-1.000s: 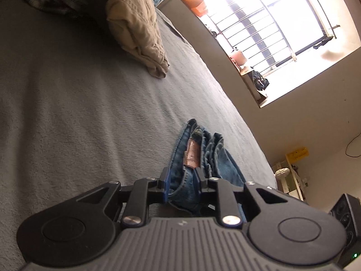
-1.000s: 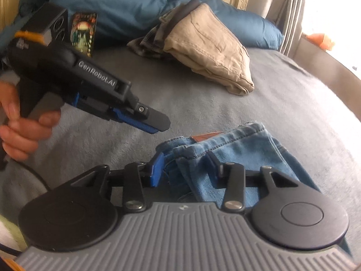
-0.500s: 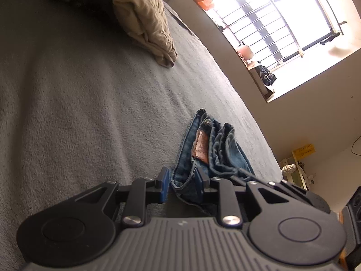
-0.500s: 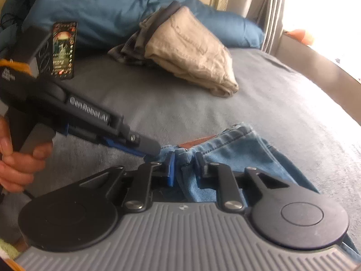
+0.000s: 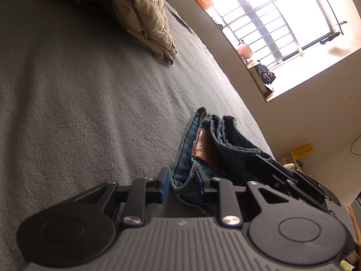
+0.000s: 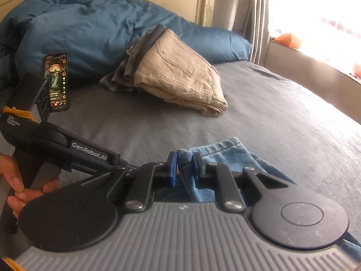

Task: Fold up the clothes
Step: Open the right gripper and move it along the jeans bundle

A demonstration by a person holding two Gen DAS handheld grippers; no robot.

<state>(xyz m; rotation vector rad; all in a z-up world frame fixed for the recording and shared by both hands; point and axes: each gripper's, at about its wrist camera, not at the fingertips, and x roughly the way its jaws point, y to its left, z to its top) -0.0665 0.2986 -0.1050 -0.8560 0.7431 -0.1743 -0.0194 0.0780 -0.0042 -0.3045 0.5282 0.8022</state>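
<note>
The right gripper (image 6: 183,166), spread a second ago, now pinches the jeans (image 6: 222,152) waistband at lower centre beside the left gripper (image 5: 181,180), already clamped on the same edge, so both ends seem ready to lift from the grey bed (image 6: 282,113), khaki trousers (image 6: 180,76) beyond.

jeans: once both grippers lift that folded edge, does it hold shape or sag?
Likely sags: the jeans are soft denim, bunched in loose folds between the right gripper pads. Probably heavyish for their size, since several thick layers stack at the waistband beside the left gripper. Slip seems unlikely; the cloth is coarse and both pinch hemmed edges.
</note>
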